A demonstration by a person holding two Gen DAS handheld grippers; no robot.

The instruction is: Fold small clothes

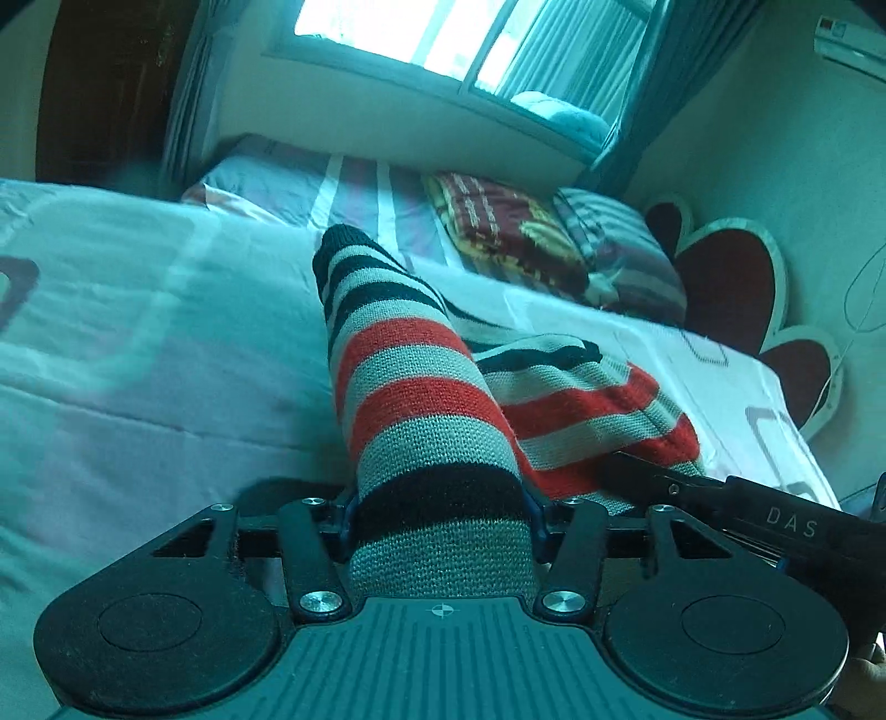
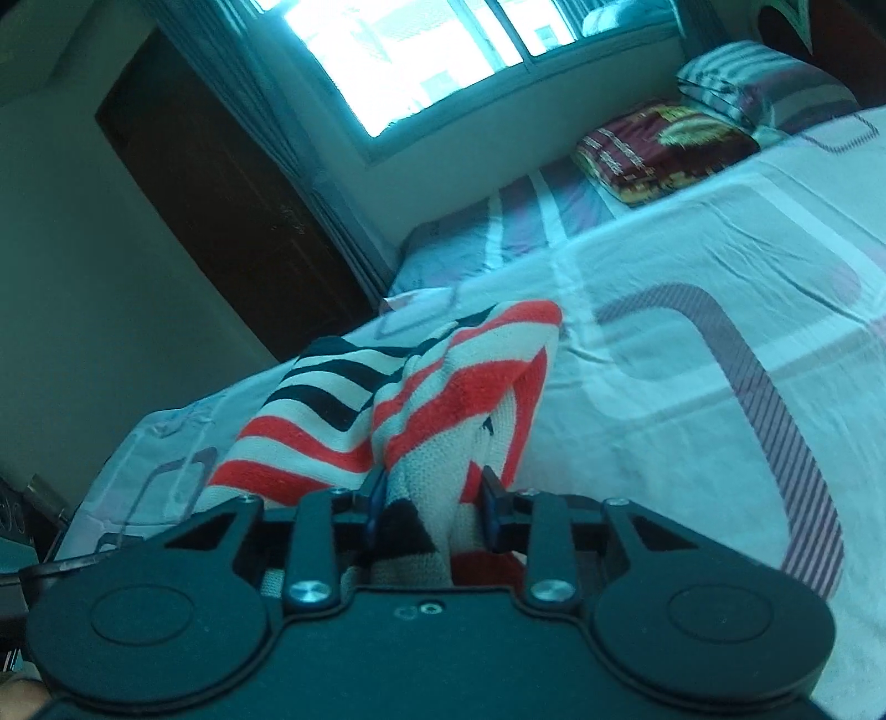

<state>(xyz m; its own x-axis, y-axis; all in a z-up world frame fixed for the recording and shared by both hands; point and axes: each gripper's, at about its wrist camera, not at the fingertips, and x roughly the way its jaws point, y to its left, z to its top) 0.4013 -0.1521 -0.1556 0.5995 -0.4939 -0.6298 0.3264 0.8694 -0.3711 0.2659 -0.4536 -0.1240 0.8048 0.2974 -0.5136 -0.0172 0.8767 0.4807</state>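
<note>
A striped knit garment (image 1: 432,421) is seen on a bed (image 1: 138,354) covered with a pale patterned sheet. The knit is banded in red, grey-white and black, with a coarse ribbed weave that is plain at close range. In the left wrist view one tube-like part, seemingly a sleeve, is drawn up from the sheet and runs straight into the left tongs (image 1: 440,518), where it is pinched between the two blue-edged pads; its far end, finished in black, points toward the pillows. The rest of the garment is heaped just to the right of it on the sheet, and the tip of the other tool is seen touching that heap at its lower edge.

In the right wrist view a bunched fold of the same garment is gripped by the right tongs (image 2: 432,507), narrowed onto the cloth, with red and white stripes crumpled above the pads and black bands spread out to the left. A folded dark red blanket (image 2: 659,147) is laid near the striped pillows (image 2: 758,83), well apart from the garment, under a bright window (image 2: 421,50).
</note>
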